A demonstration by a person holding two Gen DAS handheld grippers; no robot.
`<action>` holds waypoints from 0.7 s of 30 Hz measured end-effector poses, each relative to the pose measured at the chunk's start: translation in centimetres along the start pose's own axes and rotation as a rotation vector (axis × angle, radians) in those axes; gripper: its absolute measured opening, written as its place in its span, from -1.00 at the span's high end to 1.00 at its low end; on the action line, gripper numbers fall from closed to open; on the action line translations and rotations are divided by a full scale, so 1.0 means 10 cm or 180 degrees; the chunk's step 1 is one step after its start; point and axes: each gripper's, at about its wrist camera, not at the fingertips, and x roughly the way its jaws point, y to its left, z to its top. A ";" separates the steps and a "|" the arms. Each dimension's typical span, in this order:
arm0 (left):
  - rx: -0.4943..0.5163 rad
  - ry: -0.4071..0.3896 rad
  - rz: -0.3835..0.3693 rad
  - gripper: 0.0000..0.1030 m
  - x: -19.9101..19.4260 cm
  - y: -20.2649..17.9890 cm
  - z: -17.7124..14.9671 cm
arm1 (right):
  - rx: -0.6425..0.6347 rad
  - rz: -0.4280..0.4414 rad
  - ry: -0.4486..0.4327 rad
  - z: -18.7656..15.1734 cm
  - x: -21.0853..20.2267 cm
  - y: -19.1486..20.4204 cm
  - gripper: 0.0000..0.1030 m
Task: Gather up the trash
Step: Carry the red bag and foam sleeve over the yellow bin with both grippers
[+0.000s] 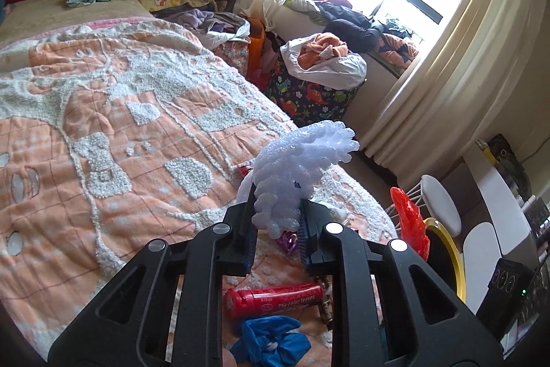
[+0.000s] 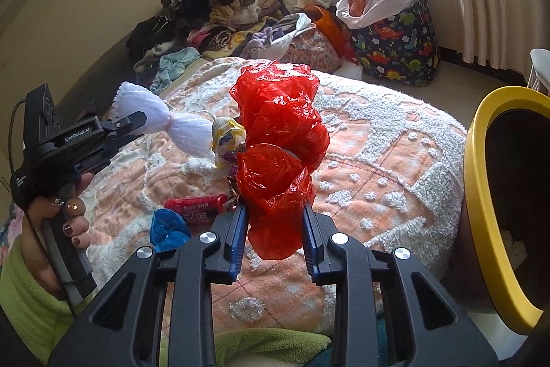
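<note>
My left gripper (image 1: 277, 215) is shut on a white foam net sleeve (image 1: 302, 167) and holds it above the bed; it also shows in the right wrist view (image 2: 161, 122). My right gripper (image 2: 275, 215) is shut on a crumpled red plastic bag (image 2: 280, 140), also seen in the left wrist view (image 1: 409, 215), held above the bed. On the orange and white blanket (image 2: 378, 167) lie a red wrapper tube (image 1: 271, 298), a blue crumpled glove (image 1: 271, 341), a purple foil scrap (image 1: 288, 241) and a yellowish wrapper (image 2: 227, 136).
A yellow-rimmed bin (image 2: 481, 195) stands at the bed's right edge. A dinosaur-print hamper (image 2: 395, 47) full of clothes stands by the curtained window. Piles of clothes (image 2: 213, 12) cover the far end of the bed. A white chair (image 1: 440, 205) stands beside the bin.
</note>
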 end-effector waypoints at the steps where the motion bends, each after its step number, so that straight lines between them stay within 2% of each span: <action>1: 0.0015 -0.0020 -0.0008 0.74 -0.02 -0.02 0.00 | 0.0005 0.0002 -0.0017 0.01 -0.03 0.00 0.48; 10: 0.0134 -0.0147 -0.0193 0.74 -0.21 -0.27 0.08 | -0.0018 -0.0010 -0.0164 0.09 -0.23 -0.01 0.48; 21: 0.0308 -0.0108 -0.0454 0.74 -0.24 -0.65 0.00 | 0.0003 -0.0050 -0.0350 0.13 -0.46 -0.06 0.48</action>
